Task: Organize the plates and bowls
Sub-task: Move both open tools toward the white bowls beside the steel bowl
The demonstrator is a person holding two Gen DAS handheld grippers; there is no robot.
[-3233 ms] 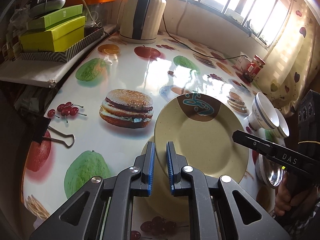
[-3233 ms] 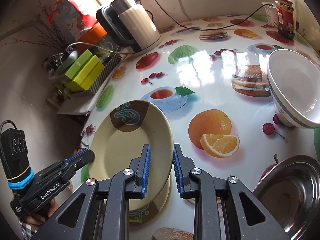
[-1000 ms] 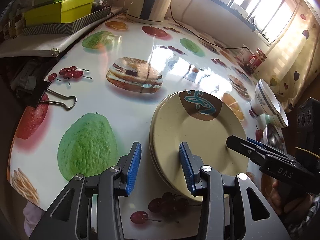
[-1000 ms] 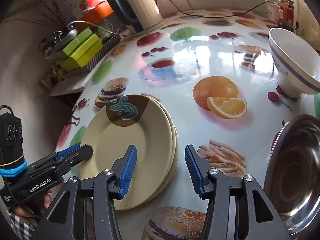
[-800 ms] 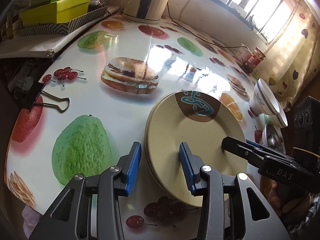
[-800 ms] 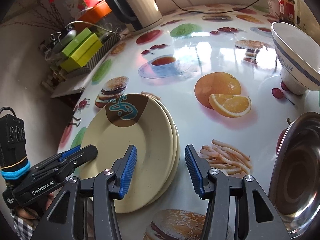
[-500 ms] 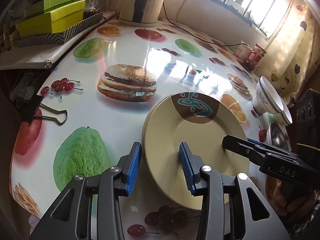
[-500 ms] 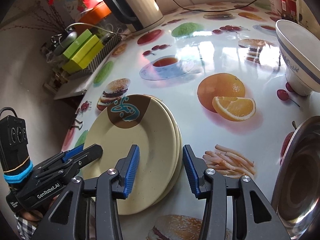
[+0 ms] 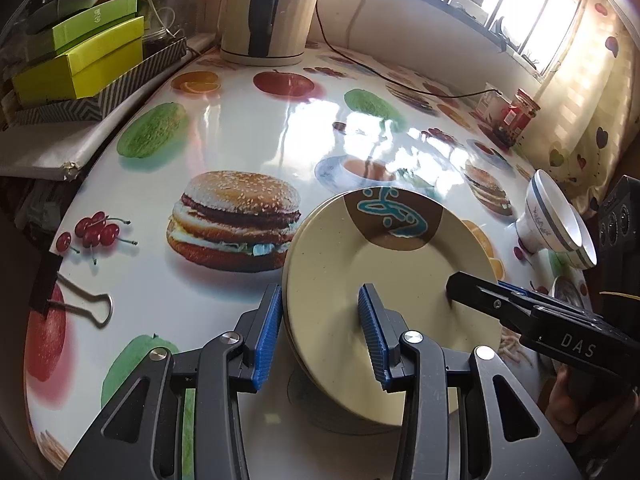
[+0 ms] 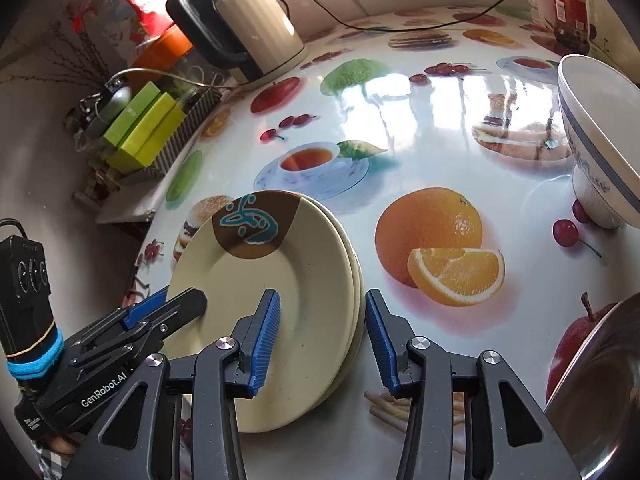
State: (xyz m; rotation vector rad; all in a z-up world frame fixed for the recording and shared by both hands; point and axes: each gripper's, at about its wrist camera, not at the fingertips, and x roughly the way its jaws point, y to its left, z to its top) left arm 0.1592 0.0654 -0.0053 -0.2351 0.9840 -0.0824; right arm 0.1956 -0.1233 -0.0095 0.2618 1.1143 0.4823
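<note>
A stack of cream plates (image 9: 384,280) with a brown-and-teal patch is seen on the glossy counter (image 9: 248,136), near its front edge, the upper plates slightly offset from the lower ones. The left gripper (image 9: 320,332) straddles the stack's left rim: one finger lies outside the edge, the other over the top plate, and the rim is not seen to be pinched, so the fingers are taken as open. The right gripper (image 10: 320,340) straddles the opposite rim in the same way; its fingers have just been closing, with the rim between them, yet a gap is visible at the outer pad.

The plates are judged stiff, smooth and breakable, and heavy as a stack. A slippery glaze is suggested by the sheen, so hold is best taken at the rims on two opposite sides, with all the offset edges caught together; otherwise lower plates may be left behind or may slide.

A white bowl (image 10: 600,140) and a steel bowl (image 10: 600,392) stand well apart to the right.
</note>
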